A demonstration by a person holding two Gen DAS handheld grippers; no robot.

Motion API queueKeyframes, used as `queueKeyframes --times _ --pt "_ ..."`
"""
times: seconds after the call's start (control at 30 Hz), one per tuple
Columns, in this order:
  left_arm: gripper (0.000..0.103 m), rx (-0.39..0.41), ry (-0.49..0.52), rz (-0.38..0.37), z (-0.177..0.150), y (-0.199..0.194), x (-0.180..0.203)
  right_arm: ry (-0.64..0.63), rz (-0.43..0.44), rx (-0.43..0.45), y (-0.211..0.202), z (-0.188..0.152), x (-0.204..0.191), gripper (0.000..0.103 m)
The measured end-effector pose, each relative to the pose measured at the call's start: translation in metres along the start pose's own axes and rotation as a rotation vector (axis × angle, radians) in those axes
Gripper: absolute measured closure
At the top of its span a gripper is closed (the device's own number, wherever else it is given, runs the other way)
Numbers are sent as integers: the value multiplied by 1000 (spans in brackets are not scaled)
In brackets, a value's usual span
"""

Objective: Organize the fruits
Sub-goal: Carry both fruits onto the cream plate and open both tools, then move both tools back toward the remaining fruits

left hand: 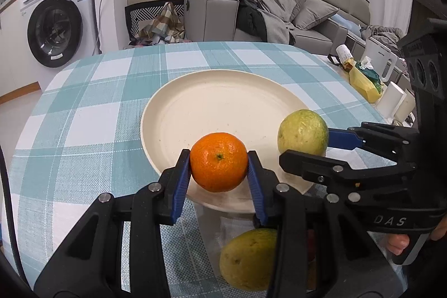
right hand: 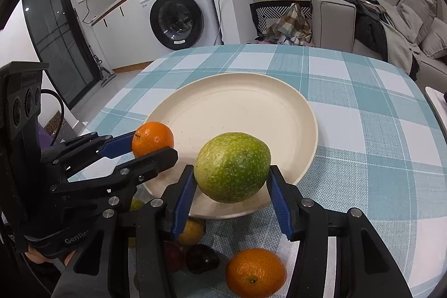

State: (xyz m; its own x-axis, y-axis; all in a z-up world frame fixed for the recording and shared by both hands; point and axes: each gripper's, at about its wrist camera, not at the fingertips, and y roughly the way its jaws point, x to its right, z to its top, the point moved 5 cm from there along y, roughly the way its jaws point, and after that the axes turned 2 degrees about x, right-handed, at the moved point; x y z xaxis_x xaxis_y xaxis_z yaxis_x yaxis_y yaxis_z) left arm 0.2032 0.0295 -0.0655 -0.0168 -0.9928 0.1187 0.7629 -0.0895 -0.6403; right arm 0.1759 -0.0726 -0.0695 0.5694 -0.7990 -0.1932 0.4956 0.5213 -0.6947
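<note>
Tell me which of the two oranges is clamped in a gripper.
The orange between the left gripper pads, held over the plate rim. The other orange lies loose on the tablecloth, below the right gripper.

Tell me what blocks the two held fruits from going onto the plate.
Nothing visible does. The plate is bare, and the left tool holds the orange and the right tool the green fruit over its near rim.
</note>
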Motion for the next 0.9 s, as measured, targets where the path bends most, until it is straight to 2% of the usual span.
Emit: queueKeyframes --times 0.3,0.37,0.43,0.47,0.53,0.6,0.67,0.73,0.83,0.9 --pt "67 3 -15 -2 0 -1 -4 -12 -14 -12 4 0 -2 50" --pt "62 5 -9 0 1 -4 -4 -3 -6 6 1 2 -1 50" --pt "42 12 -10 10 2 -9 -4 6 -9 28 -5 3 0 48" --pt "36 21 -16 19 2 -12 -6 11 -17 37 -9 4 1 45" --pt "19 38 -34 19 2 -21 -9 19 -25 57 -18 5 3 37" --pt "18 59 -49 10 4 -30 -11 31 -25 82 -30 4 6 28" --pt "16 68 -47 11 6 -39 -12 48 -26 103 -40 3 10 13" --pt "0 76 -36 16 6 -48 -10 63 -22 112 -48 1 13 9" --pt "1 100 -11 28 5 -64 -4 81 4 109 -57 -4 15 0" --pt "1 98 -3 35 1 -72 0 82 4 109 -62 -8 16 0"
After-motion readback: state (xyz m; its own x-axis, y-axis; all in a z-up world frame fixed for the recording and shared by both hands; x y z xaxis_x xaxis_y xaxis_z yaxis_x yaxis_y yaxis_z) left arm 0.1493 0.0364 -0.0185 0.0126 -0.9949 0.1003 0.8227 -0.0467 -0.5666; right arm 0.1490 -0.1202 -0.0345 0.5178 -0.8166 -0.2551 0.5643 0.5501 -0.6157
